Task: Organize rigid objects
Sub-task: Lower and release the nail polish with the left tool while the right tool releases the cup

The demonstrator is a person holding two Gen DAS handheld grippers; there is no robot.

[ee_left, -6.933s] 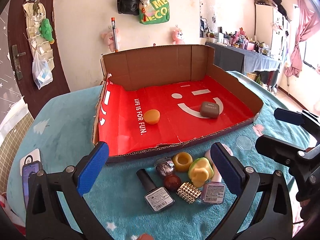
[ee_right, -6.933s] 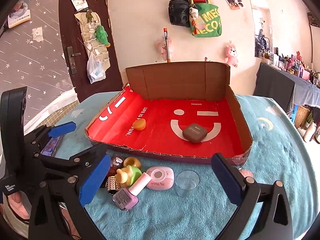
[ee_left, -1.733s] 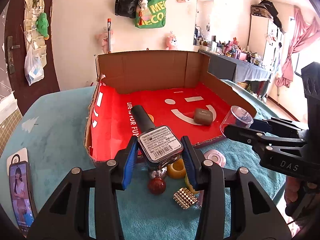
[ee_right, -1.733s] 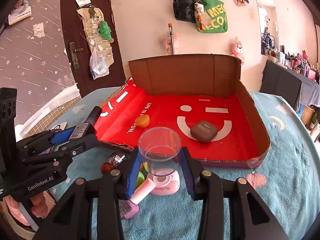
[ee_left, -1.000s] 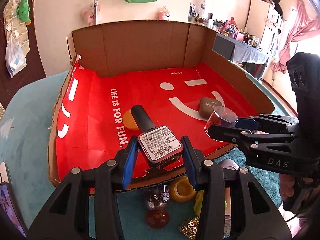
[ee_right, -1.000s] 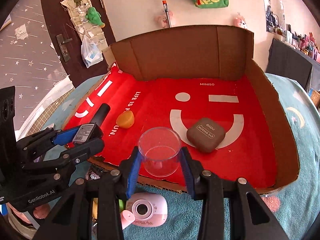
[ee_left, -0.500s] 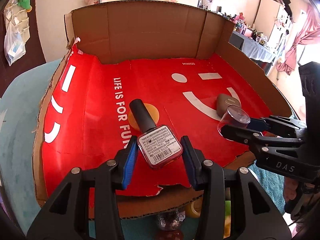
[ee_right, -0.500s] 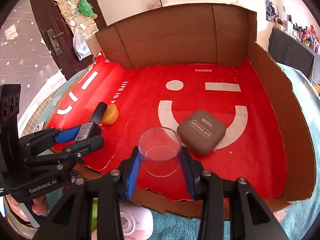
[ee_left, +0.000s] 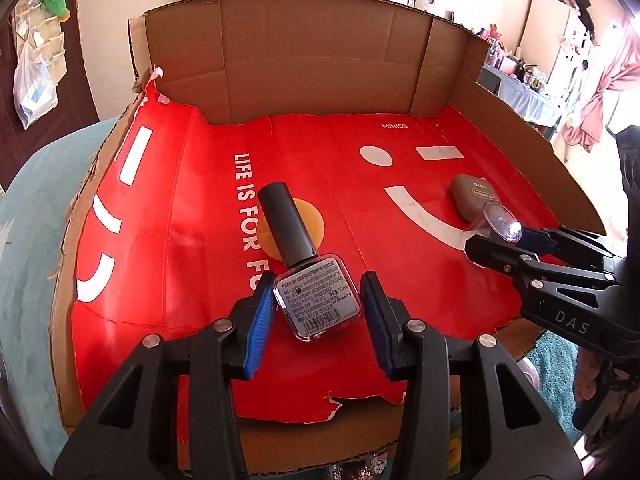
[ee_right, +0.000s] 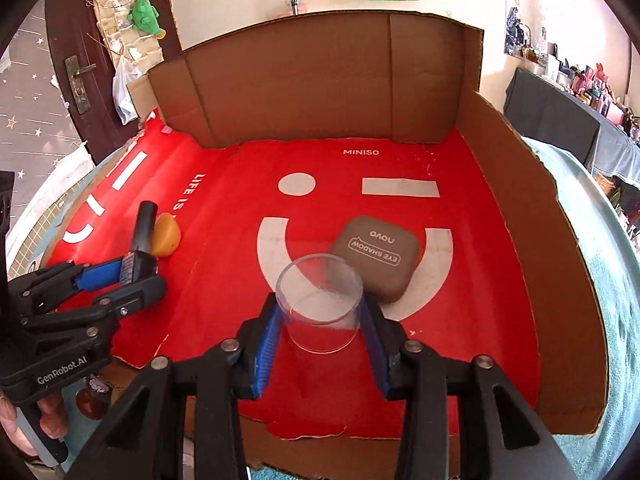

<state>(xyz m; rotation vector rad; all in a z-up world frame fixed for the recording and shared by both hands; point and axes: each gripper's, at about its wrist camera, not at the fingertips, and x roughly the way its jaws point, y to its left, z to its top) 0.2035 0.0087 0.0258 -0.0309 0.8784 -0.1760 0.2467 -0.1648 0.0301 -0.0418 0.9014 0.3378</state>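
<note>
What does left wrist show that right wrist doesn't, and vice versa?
Left wrist only: the barcode label on the nail polish bottle clamped in the left claw, and pink curtains.
Right wrist only: the door with a green plush, and the clear cup's open rim in the right claw.
Both: red-lined cardboard box, brown eyeshadow case, orange piece.

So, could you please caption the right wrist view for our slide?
Right tongs hold a clear cup over the red-lined box, beside the eyeshadow case.
</note>
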